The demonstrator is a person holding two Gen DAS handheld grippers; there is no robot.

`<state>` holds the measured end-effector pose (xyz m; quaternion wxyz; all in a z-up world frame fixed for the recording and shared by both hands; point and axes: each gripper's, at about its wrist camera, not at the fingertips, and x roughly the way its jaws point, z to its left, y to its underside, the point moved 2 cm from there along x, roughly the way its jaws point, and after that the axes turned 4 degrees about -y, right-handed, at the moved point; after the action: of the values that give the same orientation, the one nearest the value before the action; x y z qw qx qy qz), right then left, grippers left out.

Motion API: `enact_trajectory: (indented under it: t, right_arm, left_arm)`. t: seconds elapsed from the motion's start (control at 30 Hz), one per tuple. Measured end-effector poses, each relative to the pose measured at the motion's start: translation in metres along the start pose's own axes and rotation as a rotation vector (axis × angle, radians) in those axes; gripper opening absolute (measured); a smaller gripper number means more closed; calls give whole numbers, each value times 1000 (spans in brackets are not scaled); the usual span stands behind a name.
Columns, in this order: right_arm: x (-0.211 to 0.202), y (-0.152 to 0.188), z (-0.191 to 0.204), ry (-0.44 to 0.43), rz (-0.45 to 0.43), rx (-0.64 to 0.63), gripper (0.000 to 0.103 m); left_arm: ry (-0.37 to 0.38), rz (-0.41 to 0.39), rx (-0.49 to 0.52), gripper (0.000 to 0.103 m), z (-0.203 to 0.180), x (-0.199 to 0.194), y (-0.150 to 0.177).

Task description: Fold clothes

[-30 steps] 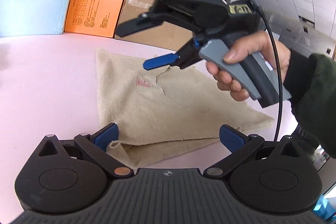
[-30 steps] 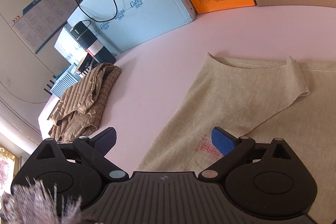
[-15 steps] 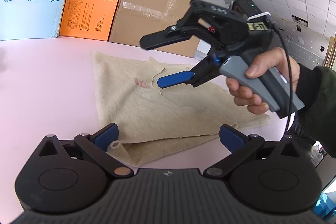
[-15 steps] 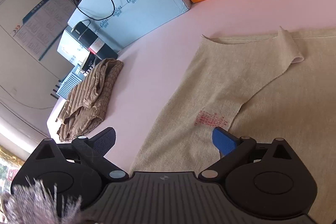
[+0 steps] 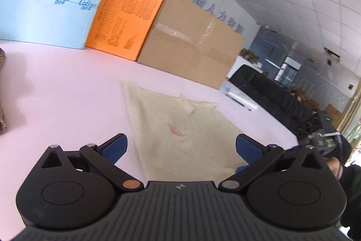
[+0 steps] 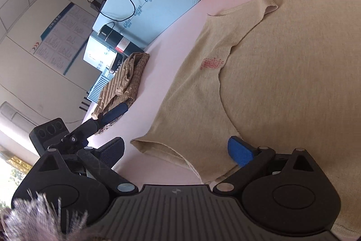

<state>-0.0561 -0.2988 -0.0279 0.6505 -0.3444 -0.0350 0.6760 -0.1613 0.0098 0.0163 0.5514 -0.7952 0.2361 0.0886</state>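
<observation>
Hovering: both tongs spread, left (image 5: 181,148), right (image 6: 176,150) | 1 shirt (image 6: 270,83) on surface (image 5: 56,87) | right view only: 1 brown garment (image 6: 125,80) | 3 boxes (image 5: 189,40)

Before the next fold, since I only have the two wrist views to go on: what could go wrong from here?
1. Both grippers, left and right, are open and hold nothing; a shallow pinch at the beige garment edge might catch only one of the two layers.
2. The folded strip at the far edge lies loose and could flop open when the cloth is lifted.
3. The brown ribbed garment lies close by on the pink table; a wide swing could snag it.
</observation>
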Motion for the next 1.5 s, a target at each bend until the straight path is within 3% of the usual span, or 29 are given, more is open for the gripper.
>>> enact_trajectory:
  t: [0.1,0.2,0.33,0.57,0.77,0.93,1.07,1.23,1.33,1.4,1.5]
  right_arm:
    - [-5,-2,10,10,-52,-34,100]
    - [-3,0,21,-6,-88,-99,100]
    - [10,7,24,0,-43,-126,100]
    - [13,22,16,6,-2,-156,100]
    - [9,22,30,17,-35,-196,100]
    - [13,30,21,24,-3,-183,101]
    - [-4,33,20,28,-48,-150,101]
    - [-60,26,26,111,-218,-210,102]
    - [-108,16,8,174,-368,-166,103]
    - [-134,10,-12,228,-442,-109,103]
    - [-159,0,-55,274,-467,25,103]
  left_arm:
    - [-267,60,77,103,-12,38,-19]
    - [-343,83,153,103,-24,71,-29]
    - [-490,85,261,103,-33,112,-38]
    - [-579,133,295,103,-18,145,-26]
    - [-587,136,305,103,-13,154,-17]
    - [-586,128,304,103,-12,154,-16]
    - [-581,117,285,103,-10,152,-17]
    - [-554,19,188,103,-1,133,-26]
    - [-477,-77,166,103,-11,111,-34]
    - [-422,-113,208,103,-29,98,-33]
    - [-314,-130,305,103,-71,81,-24]
